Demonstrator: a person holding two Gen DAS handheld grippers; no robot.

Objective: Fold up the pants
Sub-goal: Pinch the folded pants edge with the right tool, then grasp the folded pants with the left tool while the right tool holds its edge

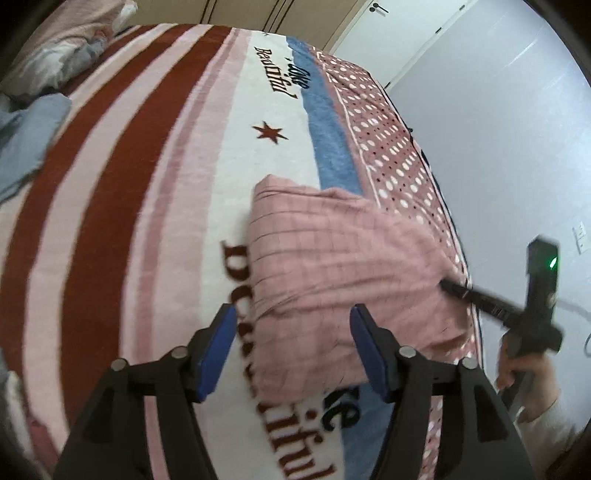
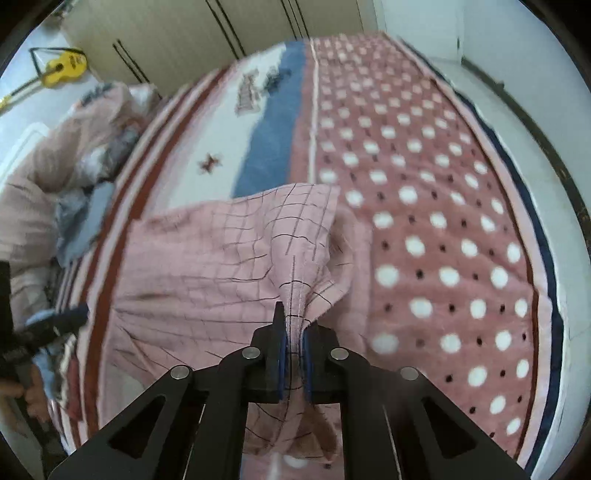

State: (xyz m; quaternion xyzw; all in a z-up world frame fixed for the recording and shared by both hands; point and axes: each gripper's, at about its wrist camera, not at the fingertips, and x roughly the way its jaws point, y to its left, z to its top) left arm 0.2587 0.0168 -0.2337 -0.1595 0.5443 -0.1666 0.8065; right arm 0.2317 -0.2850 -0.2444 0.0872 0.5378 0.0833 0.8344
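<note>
Pink checked pants (image 1: 332, 258) lie folded on the striped blanket of the bed (image 1: 147, 184). My left gripper (image 1: 291, 328) is open and empty, hovering just above the near edge of the pants. In the right wrist view my right gripper (image 2: 293, 328) is shut on a bunched fold of the pants (image 2: 229, 258) and lifts it slightly off the bed (image 2: 443, 221). The right gripper (image 1: 448, 285) also shows in the left wrist view, its tip at the right side of the pants. The left gripper (image 2: 74, 314) shows blurred at the left edge of the right wrist view.
Blue clothing (image 1: 26, 140) and a pile of pink and grey laundry (image 2: 74, 166) lie at the head side of the bed. A yellow ukulele (image 2: 62, 68) stands against the wall. Wardrobe doors (image 2: 221, 29) are behind the bed. The bed's right edge (image 2: 546, 295) borders white floor.
</note>
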